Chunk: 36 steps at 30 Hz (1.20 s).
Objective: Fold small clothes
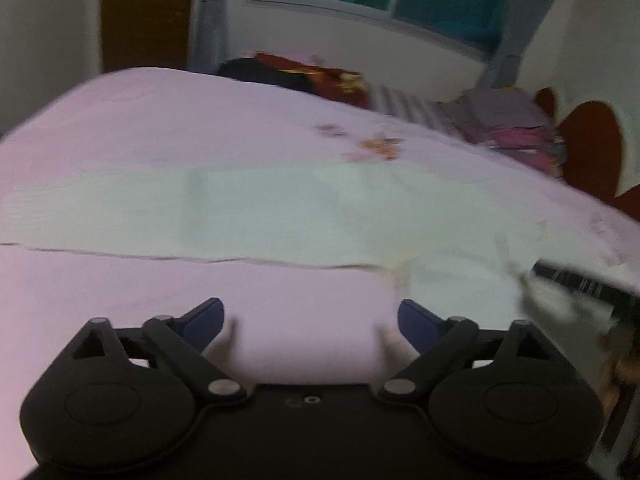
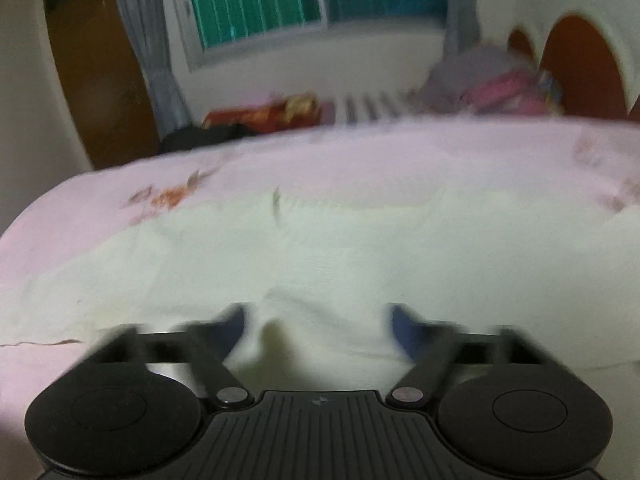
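A pale green garment point(image 1: 304, 216) lies spread flat on the pink bedsheet point(image 1: 140, 128). My left gripper point(image 1: 310, 320) is open and empty, over bare sheet just short of the garment's near edge. In the right wrist view the same garment point(image 2: 340, 248) fills the middle. My right gripper point(image 2: 318, 326) is open, with its blue fingertips point(image 2: 404, 328) low over the garment's near part, where the cloth puckers between them. Both views are blurred. The right gripper's body shows at the right edge of the left wrist view point(image 1: 588, 284).
A pile of folded clothes point(image 1: 508, 128) sits at the far right of the bed by a red-brown headboard point(image 1: 592, 152). Dark and red items point(image 1: 304, 76) lie at the far edge. A window point(image 2: 280, 0), grey curtains and a brown door point(image 2: 96, 72) stand behind.
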Each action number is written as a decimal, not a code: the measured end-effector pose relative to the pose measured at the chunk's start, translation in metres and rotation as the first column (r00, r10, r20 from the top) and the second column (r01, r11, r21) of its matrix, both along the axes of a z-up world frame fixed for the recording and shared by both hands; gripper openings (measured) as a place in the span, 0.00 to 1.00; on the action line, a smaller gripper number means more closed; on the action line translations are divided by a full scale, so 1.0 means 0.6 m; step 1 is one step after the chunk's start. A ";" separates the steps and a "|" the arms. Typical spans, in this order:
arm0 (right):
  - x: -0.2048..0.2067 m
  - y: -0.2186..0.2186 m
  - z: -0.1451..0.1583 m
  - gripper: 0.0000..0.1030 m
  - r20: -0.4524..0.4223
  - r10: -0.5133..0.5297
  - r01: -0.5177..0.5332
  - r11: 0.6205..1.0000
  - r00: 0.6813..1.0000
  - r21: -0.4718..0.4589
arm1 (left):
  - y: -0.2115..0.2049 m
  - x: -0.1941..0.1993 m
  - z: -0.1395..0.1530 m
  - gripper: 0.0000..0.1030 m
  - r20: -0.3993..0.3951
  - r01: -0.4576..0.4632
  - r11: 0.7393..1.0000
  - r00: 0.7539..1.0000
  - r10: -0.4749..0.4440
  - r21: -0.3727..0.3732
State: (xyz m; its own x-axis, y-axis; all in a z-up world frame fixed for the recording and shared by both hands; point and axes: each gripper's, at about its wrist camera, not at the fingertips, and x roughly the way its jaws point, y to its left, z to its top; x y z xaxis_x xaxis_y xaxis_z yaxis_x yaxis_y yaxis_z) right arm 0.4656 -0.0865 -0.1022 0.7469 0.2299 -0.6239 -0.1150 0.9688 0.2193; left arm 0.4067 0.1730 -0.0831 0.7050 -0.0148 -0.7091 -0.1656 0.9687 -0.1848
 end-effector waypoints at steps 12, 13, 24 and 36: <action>-0.068 -0.198 -0.011 0.18 -0.124 -0.112 0.125 0.987 0.986 0.101 | -0.220 0.203 -0.076 0.43 -0.038 0.184 0.917 0.977 -0.211 -0.355; -0.071 -0.209 -0.011 0.18 -0.125 -0.120 0.132 0.987 0.985 0.096 | -0.228 0.211 -0.083 0.42 -0.044 0.180 0.911 0.977 -0.211 -0.371; -0.082 -0.274 -0.011 0.17 -0.133 -0.150 0.167 0.978 0.980 0.129 | -0.180 0.195 -0.032 0.03 0.102 0.198 0.909 0.980 -0.172 -0.367; -0.080 -0.274 -0.009 0.17 -0.131 -0.166 0.181 0.977 0.977 0.109 | -0.085 0.168 -0.031 0.03 0.085 0.111 0.940 0.993 -0.088 -0.323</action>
